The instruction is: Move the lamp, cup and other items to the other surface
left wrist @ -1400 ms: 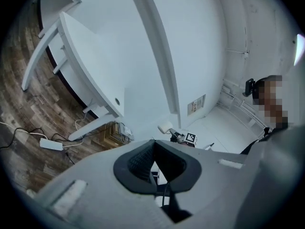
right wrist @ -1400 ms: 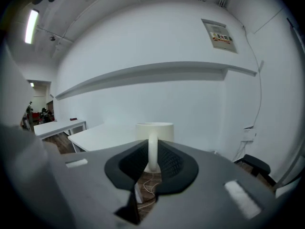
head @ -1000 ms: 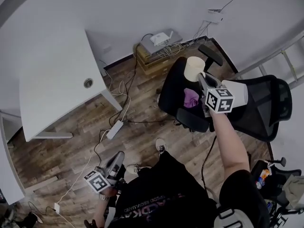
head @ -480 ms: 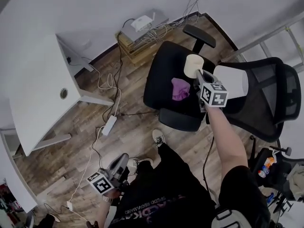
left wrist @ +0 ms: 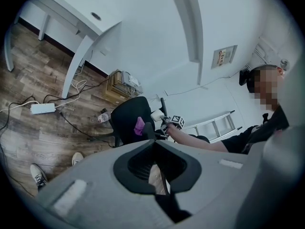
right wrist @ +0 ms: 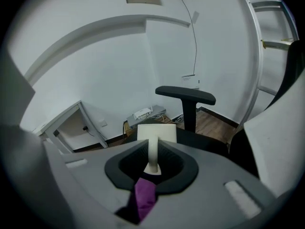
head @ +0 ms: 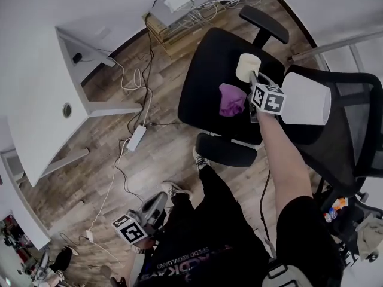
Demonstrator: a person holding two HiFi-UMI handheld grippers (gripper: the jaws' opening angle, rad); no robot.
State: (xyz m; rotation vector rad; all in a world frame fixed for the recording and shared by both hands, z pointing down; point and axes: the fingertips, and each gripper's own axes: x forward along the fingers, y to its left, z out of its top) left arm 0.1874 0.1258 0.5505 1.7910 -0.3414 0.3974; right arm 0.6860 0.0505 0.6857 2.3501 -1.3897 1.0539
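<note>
A small lamp with a cream shade point(head: 247, 67) stands upright over the black chair seat point(head: 206, 82). My right gripper point(head: 255, 81) is shut on its thin stem. In the right gripper view the stem point(right wrist: 152, 151) rises between the jaws to the shade point(right wrist: 156, 131). A purple cloth point(head: 231, 98) lies on the seat just left of the lamp and shows below it point(right wrist: 144, 197). I cannot tell whether the lamp's base touches the seat. My left gripper point(head: 157, 201) hangs low by the person's left leg, its jaws together with nothing in them.
A white desk point(head: 36, 118) stands at the left. A box with a router and cables point(head: 179, 5) sits against the wall. A power strip point(head: 136, 137) and cords lie on the wooden floor. The chair's mesh back point(head: 356, 130) carries a white panel point(head: 306, 106).
The head view has shifted, so chair and desk sit differently in frame. The right gripper keeps the lamp over the seat beside the cloth. The left gripper stays low.
</note>
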